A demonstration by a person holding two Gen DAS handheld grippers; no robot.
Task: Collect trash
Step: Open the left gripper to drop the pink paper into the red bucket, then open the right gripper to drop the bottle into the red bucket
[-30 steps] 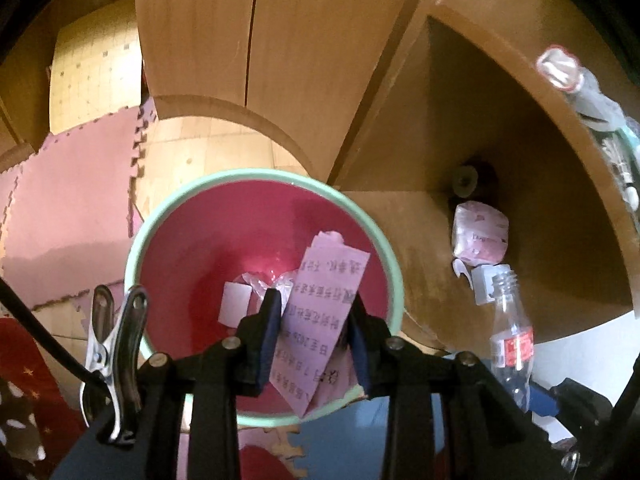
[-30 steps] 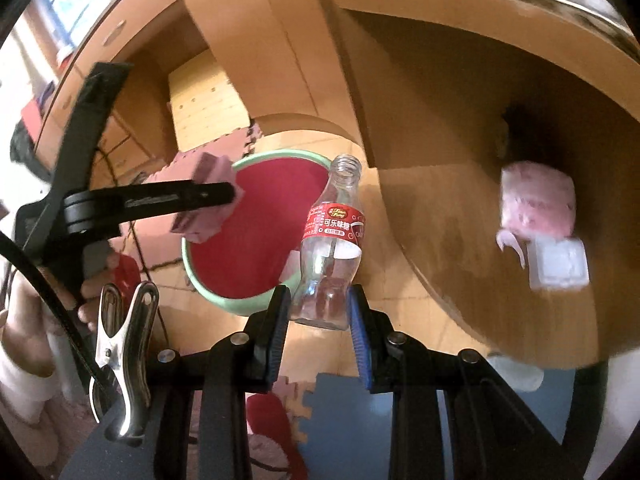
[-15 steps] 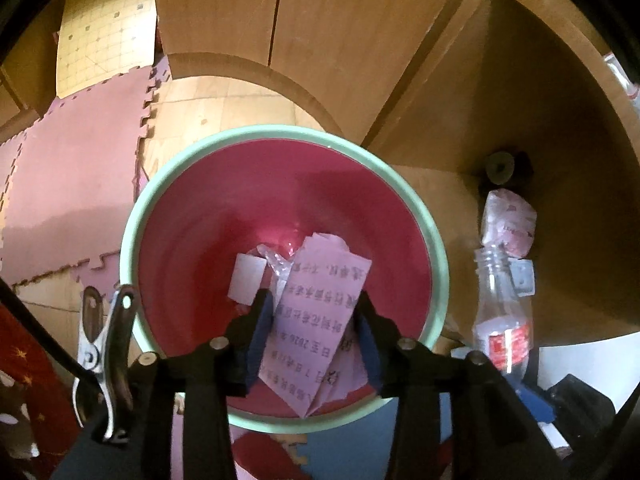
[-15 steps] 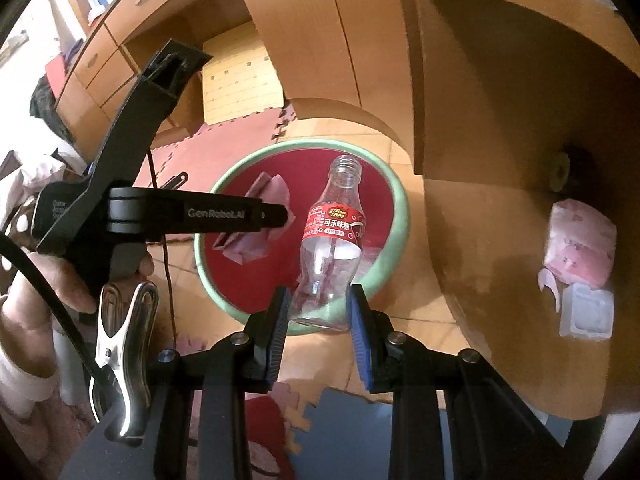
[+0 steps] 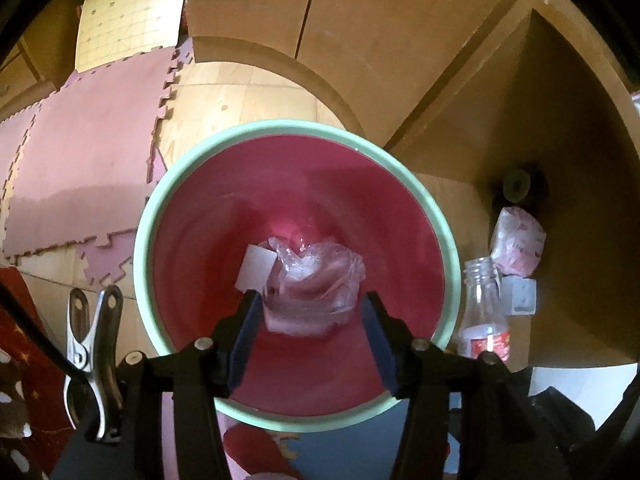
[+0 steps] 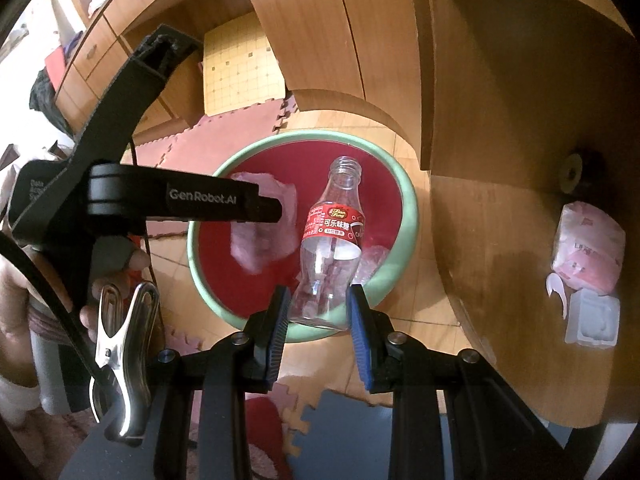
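Note:
A bin, red inside with a pale green rim, stands on the floor with a white scrap and crumpled clear plastic at its bottom. My left gripper points down into it and its jaws are opening. The pink printed paper is a blur below them, loose and touching neither pad. In the right wrist view the left gripper hangs over the bin rim with the blurred paper under it. My right gripper is shut on a clear bottle with a red label, upright over the bin's near edge.
A low wooden shelf on the right carries a pink tissue pack and a white plastic tray. Pink foam mats cover the floor to the left. Wooden cabinet fronts rise behind the bin. A person's hand holds the left gripper.
The left jaws spread apart and the pink paper slipped out of them, dropping toward the bin. Both grippers came in closer over the bin. The right one kept the bottle.

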